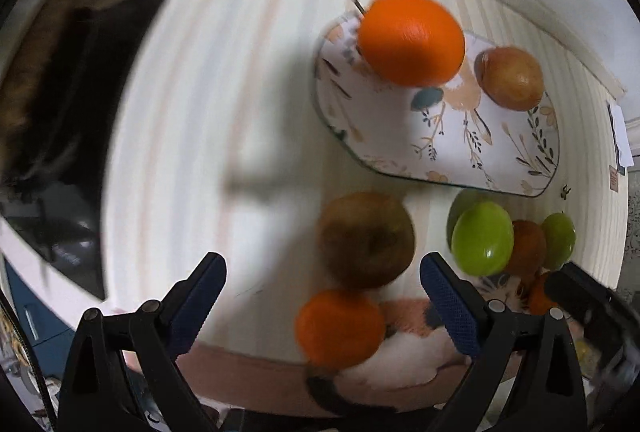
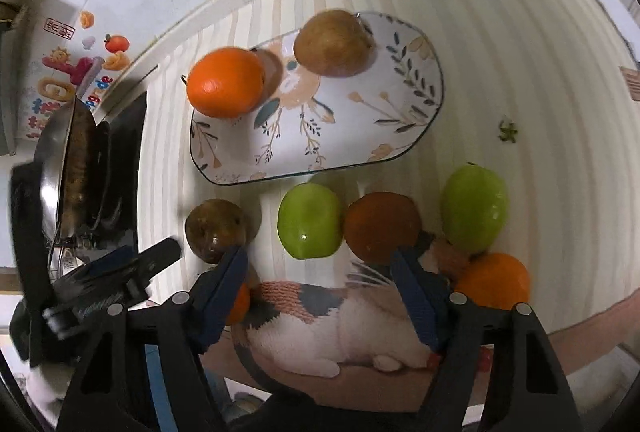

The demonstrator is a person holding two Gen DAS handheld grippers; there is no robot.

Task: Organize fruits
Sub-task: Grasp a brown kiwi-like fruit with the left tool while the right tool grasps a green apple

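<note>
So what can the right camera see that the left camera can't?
Only the right wrist view shows the pan on the stove, sharp stickers on the wall, a small green scrap on the cloth, and the right gripper, open. Only the left wrist view shows the open left gripper from behind, above the brown fruit. Both show the flowered plate holding an orange and a brown pear, plus green apples and more oranges off the plate.

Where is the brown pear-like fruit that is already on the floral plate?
In the right wrist view the brown fruit sits at the far end of the floral plate, right of the orange at the plate's left edge.
</note>
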